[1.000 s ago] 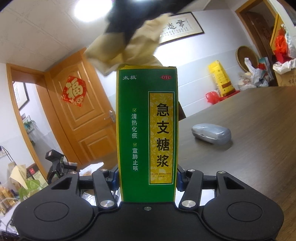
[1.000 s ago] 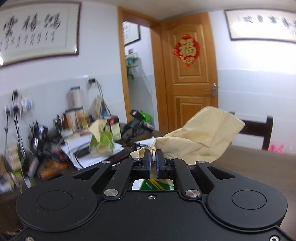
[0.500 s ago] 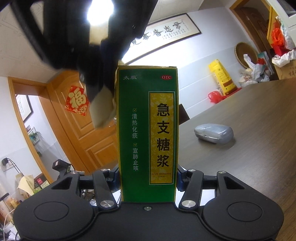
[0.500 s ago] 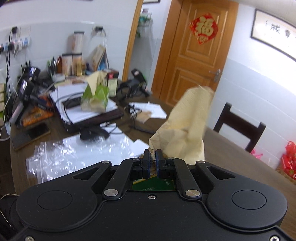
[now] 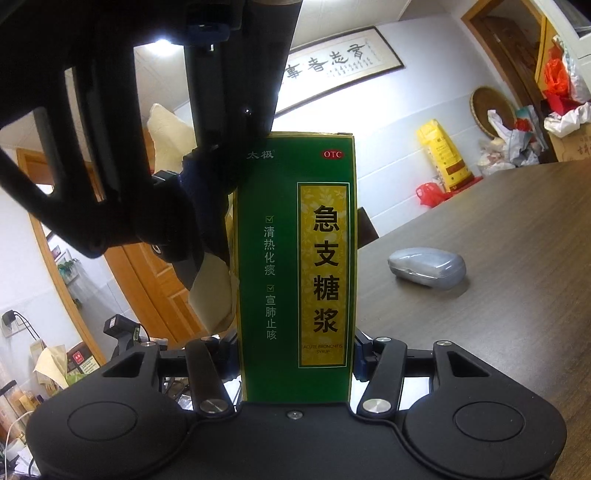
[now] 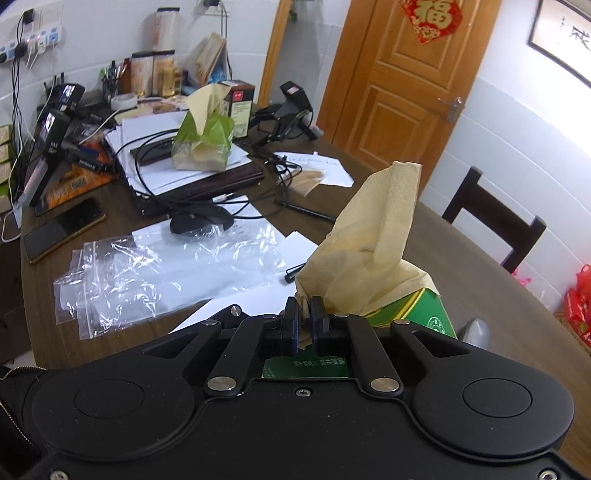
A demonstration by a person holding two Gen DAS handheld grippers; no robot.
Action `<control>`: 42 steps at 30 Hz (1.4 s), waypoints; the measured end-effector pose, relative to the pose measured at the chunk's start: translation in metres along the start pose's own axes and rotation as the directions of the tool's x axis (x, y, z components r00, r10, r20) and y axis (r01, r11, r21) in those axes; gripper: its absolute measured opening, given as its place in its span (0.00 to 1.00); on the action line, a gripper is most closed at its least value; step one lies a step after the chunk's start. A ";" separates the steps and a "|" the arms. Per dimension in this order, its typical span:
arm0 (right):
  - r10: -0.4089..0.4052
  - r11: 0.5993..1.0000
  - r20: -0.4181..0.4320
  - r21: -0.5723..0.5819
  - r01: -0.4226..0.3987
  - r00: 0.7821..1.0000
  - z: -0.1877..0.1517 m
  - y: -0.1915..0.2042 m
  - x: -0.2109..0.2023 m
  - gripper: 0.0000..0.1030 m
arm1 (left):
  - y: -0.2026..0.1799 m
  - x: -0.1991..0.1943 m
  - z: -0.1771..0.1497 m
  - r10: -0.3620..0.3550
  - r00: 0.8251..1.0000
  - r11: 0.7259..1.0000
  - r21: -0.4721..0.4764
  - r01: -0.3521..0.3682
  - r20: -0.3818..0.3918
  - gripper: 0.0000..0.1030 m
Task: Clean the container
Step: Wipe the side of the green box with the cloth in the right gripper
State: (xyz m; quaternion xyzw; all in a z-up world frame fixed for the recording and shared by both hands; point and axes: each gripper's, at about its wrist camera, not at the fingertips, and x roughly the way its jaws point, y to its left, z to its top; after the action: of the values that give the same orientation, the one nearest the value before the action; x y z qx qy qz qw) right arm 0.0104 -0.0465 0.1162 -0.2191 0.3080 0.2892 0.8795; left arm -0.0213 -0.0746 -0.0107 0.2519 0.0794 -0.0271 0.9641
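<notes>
A dark wooden counter is seen in a white-walled room with an orange door bearing a red paper charm. In the right wrist view, the left half of the frame is crowded with clear zip bags, loose papers, black cables, a phone and a green tissue pack; a dark chair is placed at the right. In the left wrist view, a grey case is found on the counter at right, and framed calligraphy is hung at the upper middle; most of the upper left is blocked by the dark body of the right claw.

The green carton is printed with "OTC", "急支糖浆" on a yellow panel, "清热化痰", "宣肺止咳" and "ACUTE BRONCHITIS SYRUP".

The carton is held upright at frame centre, clamped between the fingers of the left claw. The right claw is closed on a beige tissue, which is pressed against the carton's upper left edge and side.
</notes>
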 end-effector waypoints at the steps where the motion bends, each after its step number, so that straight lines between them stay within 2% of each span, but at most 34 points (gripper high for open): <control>1: -0.003 1.000 -0.001 0.000 0.003 1.000 0.001 0.000 -0.001 0.06 | 0.000 0.000 0.000 0.000 1.000 1.000 -0.001 0.000 0.000 0.49; 6: -0.064 0.998 0.010 -0.019 0.064 0.998 0.005 -0.001 -0.006 0.05 | 0.000 0.000 0.000 0.002 1.000 1.000 -0.001 -0.002 0.002 0.49; 12: -0.139 0.990 0.084 0.021 0.138 0.987 0.009 -0.011 -0.023 0.05 | 0.003 0.001 -0.001 0.009 1.000 1.000 -0.012 -0.009 0.004 0.49; 21: -0.170 0.985 0.211 0.055 0.162 0.963 0.000 -0.018 -0.049 0.05 | 0.008 0.002 -0.001 0.017 1.000 0.999 -0.030 -0.017 -0.006 0.49; 29: -0.205 0.978 0.264 0.099 0.185 0.942 -0.012 -0.028 -0.067 0.05 | 0.015 0.001 0.000 0.012 1.000 0.998 -0.068 -0.012 -0.014 0.49; 37: -0.229 0.955 0.262 0.249 0.163 0.937 -0.038 -0.064 -0.060 0.06 | 0.027 0.000 0.002 -0.006 1.000 0.989 -0.147 0.003 -0.022 0.49; 42: -0.173 0.952 0.277 0.293 0.089 0.945 -0.052 -0.072 -0.040 0.06 | 0.034 -0.004 0.004 -0.023 1.000 0.982 -0.189 0.023 0.006 0.49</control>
State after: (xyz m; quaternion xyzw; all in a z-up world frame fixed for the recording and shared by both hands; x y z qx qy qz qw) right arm 0.0096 -0.1438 0.1211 -0.0678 0.1932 0.2134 0.9553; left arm -0.0211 -0.0466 0.0093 0.1583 0.0829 -0.0310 0.9834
